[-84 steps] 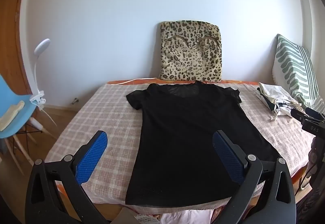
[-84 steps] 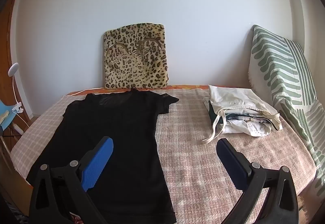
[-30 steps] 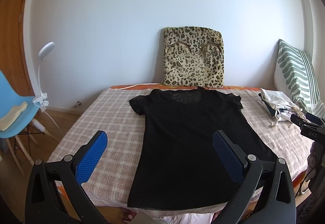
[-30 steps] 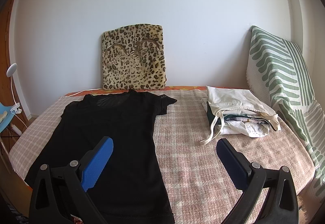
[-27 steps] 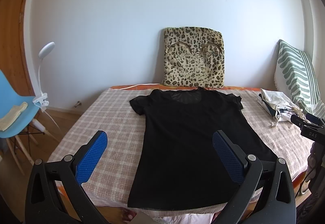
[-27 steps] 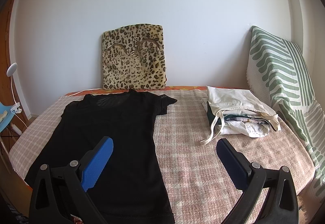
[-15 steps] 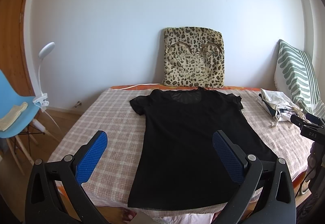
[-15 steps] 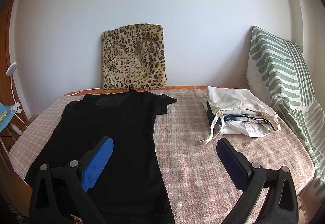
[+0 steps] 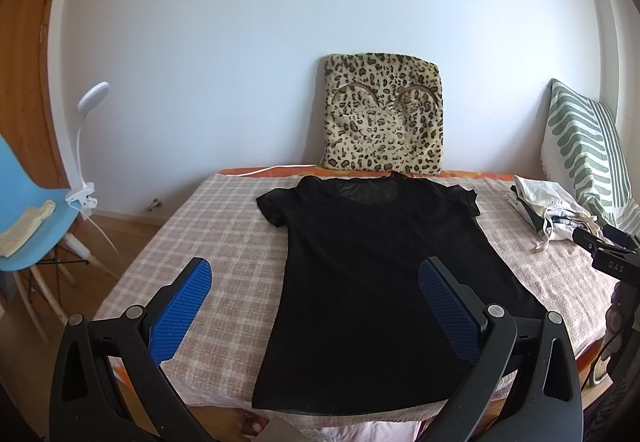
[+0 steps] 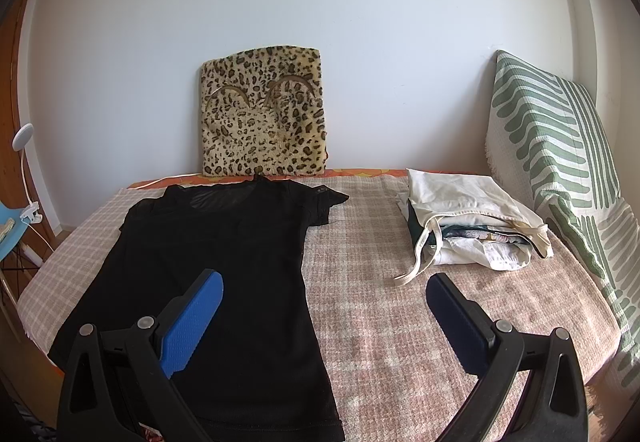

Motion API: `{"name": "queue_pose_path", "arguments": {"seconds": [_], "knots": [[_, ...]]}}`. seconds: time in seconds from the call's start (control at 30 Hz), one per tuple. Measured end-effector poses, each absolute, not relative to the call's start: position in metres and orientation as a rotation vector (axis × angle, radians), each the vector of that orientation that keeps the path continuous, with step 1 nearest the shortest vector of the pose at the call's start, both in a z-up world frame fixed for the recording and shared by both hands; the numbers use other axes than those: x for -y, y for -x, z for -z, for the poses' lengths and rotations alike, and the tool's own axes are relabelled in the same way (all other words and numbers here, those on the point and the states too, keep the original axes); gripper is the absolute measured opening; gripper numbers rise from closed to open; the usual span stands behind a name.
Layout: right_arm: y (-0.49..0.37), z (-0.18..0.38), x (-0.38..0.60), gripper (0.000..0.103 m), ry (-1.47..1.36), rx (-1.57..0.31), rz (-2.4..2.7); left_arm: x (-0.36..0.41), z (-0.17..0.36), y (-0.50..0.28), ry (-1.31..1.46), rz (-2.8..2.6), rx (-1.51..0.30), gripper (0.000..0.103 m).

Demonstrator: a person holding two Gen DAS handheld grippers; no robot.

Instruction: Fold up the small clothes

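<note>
A black short-sleeved T-shirt [image 9: 372,266] lies flat and unfolded on the checked bed cover [image 9: 224,226], collar toward the wall, hem at the near edge. It also shows in the right wrist view [image 10: 224,262]. My left gripper [image 9: 316,306] is open and empty, held above the shirt's hem end, not touching it. My right gripper [image 10: 324,318] is open and empty, above the shirt's right edge and the bare cover. The right gripper's tip also shows in the left wrist view [image 9: 600,242].
A pile of folded pale clothes [image 10: 472,226] lies at the right of the bed. A leopard-print cushion [image 10: 264,121] leans on the wall. A green striped pillow [image 10: 560,161] stands at the right. A blue chair [image 9: 28,209] and clip lamp [image 9: 86,145] stand left of the bed.
Since 2.8 s ago both grippers have drawn back slightly from the bed. Over the last second nothing has visibly moved.
</note>
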State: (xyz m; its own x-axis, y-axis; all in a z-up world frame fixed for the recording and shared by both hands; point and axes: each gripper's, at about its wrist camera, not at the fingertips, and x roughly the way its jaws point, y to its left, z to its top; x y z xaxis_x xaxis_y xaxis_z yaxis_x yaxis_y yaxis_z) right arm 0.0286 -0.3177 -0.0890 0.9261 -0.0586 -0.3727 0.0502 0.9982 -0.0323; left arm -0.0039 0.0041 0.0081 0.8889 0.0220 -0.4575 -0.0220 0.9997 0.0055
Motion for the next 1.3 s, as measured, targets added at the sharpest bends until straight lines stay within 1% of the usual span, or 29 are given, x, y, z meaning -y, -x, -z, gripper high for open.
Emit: {"name": "queue_pose_path", "arguments": {"seconds": [0.37, 0.57, 0.6, 1.03, 1.1, 1.2, 1.3], "knots": [[-0.029, 0.089, 0.318, 0.103, 0.02, -0.383, 0.054, -0.007, -0.006, 0.004, 0.009, -0.026, -0.485, 0.103], [-0.028, 0.088, 0.318, 0.103, 0.013, -0.389, 0.065, -0.021, -0.003, 0.001, 0.052, -0.042, -0.519, 0.103], [-0.03, 0.095, 0.32, 0.103, 0.009, -0.391, 0.069, -0.025, -0.002, 0.0, 0.063, -0.045, -0.526, 0.103], [-0.047, 0.081, 0.299, 0.103, -0.008, -0.423, -0.017, -0.051, 0.013, -0.01, 0.099, -0.012, -0.593, 0.102], [-0.05, 0.078, 0.291, 0.103, -0.008, -0.424, -0.045, -0.057, 0.017, -0.013, 0.078, -0.022, -0.61, 0.098], [-0.058, 0.073, 0.281, 0.103, -0.028, -0.426, -0.078, -0.068, 0.026, -0.021, 0.071, -0.031, -0.652, 0.085], [-0.072, 0.068, 0.269, 0.103, -0.055, -0.439, -0.124, -0.085, 0.039, -0.03, 0.143, -0.015, -0.717, 0.064]]}}
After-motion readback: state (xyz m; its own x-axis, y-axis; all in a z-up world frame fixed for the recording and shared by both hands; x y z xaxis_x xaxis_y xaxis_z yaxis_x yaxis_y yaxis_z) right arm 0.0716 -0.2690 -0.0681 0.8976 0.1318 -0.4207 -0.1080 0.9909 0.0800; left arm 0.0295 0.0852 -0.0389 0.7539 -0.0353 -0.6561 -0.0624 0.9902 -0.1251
